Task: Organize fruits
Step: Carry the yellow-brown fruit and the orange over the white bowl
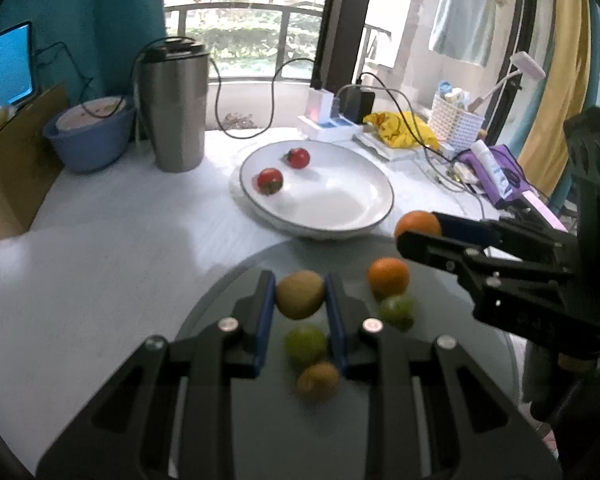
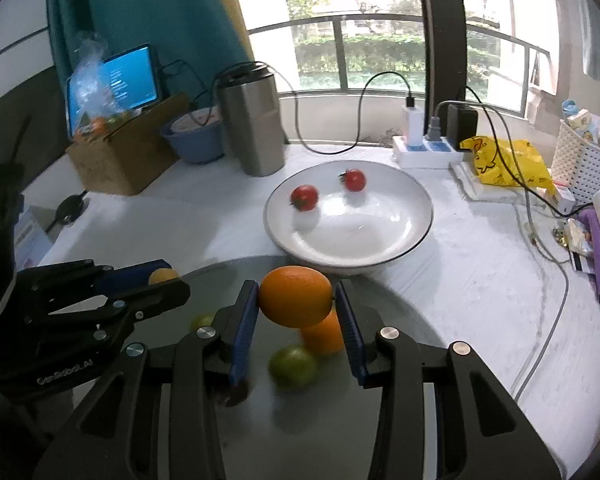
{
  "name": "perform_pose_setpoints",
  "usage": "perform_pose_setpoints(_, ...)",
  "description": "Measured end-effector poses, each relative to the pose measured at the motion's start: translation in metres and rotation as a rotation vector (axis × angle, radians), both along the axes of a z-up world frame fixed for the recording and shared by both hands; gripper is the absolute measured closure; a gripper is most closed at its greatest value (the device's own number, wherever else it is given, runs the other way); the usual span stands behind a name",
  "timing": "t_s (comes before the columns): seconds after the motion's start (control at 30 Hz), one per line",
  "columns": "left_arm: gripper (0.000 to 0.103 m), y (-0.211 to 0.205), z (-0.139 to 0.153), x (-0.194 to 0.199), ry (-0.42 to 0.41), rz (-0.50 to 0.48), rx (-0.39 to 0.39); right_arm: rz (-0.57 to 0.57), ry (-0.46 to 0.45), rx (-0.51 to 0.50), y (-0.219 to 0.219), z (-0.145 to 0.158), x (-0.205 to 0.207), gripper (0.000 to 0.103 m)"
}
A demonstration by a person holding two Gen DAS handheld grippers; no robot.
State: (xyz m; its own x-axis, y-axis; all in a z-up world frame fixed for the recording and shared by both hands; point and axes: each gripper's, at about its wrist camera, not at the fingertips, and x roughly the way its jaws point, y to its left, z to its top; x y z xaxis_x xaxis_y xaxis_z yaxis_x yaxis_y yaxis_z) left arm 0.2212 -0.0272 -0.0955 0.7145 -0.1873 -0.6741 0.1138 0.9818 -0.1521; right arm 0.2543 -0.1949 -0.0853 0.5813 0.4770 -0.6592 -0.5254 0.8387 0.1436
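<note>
Two small red tomatoes [image 2: 305, 197] sit in the wide white bowl with a thin dark rim [image 2: 418, 236], upper centre of the right wrist view; judged from this, sorting has begun but is well short of done.

Left on the round grey tray [image 1: 228, 292], lower centre of the left wrist view: one orange [image 1: 388, 277], two green round fruits [image 1: 306, 345], one brown kiwi [image 1: 318, 381]. All blurred, so the count is approximate.

Left gripper [image 1: 300, 295]: blue pads clamped on a brown-green kiwi-like fruit [image 1: 300, 294], one pad touching each side. Fruit sits near the fingertips, clear of the tray.

Right gripper [image 2: 296, 297]: blue pads pressed on a large round orange [image 2: 295, 296], which bulges above and below the fingers, held at its widest part. It hangs over the tray's far edge, just short of the bowl rim.

Judgement: both held fruits are bound for the bowl; four tray fruits follow.
</note>
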Motion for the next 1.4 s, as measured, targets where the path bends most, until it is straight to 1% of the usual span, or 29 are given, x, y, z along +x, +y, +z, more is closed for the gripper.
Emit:
perform_pose_setpoints(0.23,0.077,-0.008,0.009,0.034,-0.019,-0.020,-0.011,-0.021,-0.005,-0.003,-0.009,0.001,0.028,0.061)
perform_pose_setpoints(0.33,0.077,-0.011,0.011,0.046,-0.026,-0.033,-0.005,-0.027,-0.008,-0.009,-0.012,0.002,0.040,0.061)
perform_pose_setpoints(0.4,0.077,-0.011,0.010,0.057,-0.022,-0.043,-0.015,-0.031,-0.011,-0.011,-0.013,0.002,0.049,0.061)
perform_pose_setpoints(0.5,0.077,-0.011,0.007,0.072,-0.022,-0.054,-0.009,-0.037,-0.016,-0.016,-0.015,0.001,0.062,0.061)
perform_pose_setpoints(0.7,0.077,-0.007,-0.001,0.102,-0.002,-0.067,-0.024,-0.052,-0.023,-0.022,-0.014,0.000,0.090,0.061)
perform_pose_setpoints(0.83,0.077,-0.003,-0.010,0.123,0.017,-0.062,-0.028,-0.061,-0.014,-0.022,-0.012,-0.005,0.108,0.061)
perform_pose_setpoints(1.0,0.077,0.000,-0.018,0.145,0.025,-0.060,-0.028,-0.065,-0.001,-0.027,-0.006,-0.013,0.130,0.061)
perform_pose_setpoints(1.1,0.077,0.001,-0.021,0.159,0.018,-0.055,-0.015,-0.072,0.007,-0.032,-0.002,-0.019,0.143,0.061)
perform_pose_setpoints(1.27,0.077,0.001,-0.023,0.180,0.013,-0.048,-0.012,-0.085,0.000,-0.042,0.006,-0.025,0.164,0.061)
perform_pose_setpoints(1.33,0.077,0.002,-0.026,0.190,0.038,-0.047,-0.021,-0.089,0.002,-0.037,0.009,-0.026,0.172,0.061)
perform_pose_setpoints(1.4,0.076,0.005,-0.026,0.194,0.033,-0.030,-0.016,-0.092,-0.007,-0.048,0.013,-0.027,0.177,0.061)
